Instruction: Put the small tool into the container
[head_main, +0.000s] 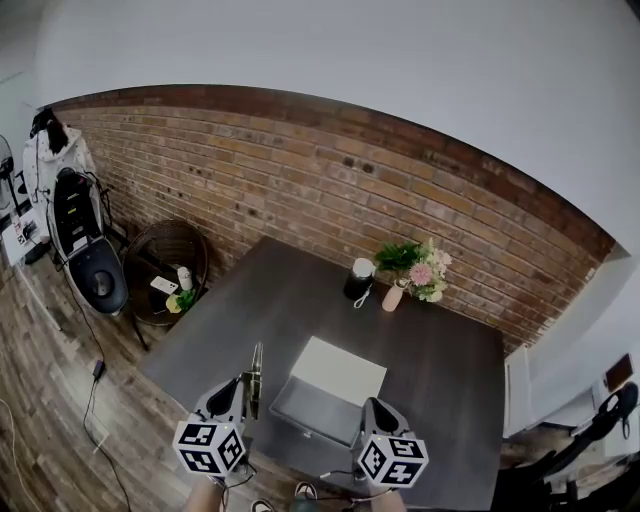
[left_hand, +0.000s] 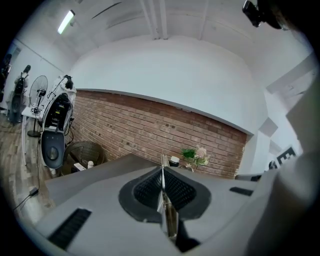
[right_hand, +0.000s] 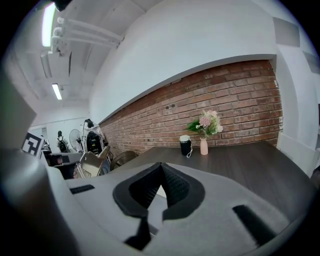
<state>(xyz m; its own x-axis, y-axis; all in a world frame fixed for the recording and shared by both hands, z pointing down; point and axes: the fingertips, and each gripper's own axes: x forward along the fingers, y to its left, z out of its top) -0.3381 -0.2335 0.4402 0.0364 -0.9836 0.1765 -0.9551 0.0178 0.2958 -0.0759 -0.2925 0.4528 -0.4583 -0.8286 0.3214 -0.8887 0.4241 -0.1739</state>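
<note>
Jaws of left gripper (left_hand: 162, 172) clamp small tool (left_hand: 170, 216); right gripper (right_hand: 161, 167) closed, empty

Back wall: red brick (head_main: 330, 190) below, plain white wall (head_main: 350, 50) above. Floor (head_main: 40, 390): grey-brown wood planks. Dark counter (head_main: 450, 380), far edge against the brick. Round wicker basket (head_main: 170, 262) on the floor by the counter's left corner. Standing fan (left_hand: 39, 92) further left, near the brick. White ceiling (right_hand: 100, 20) with exposed pipes; tube lights (right_hand: 49, 22) lit. Black chair (head_main: 600, 425) on the right, beside a white unit (head_main: 520, 385).
</note>
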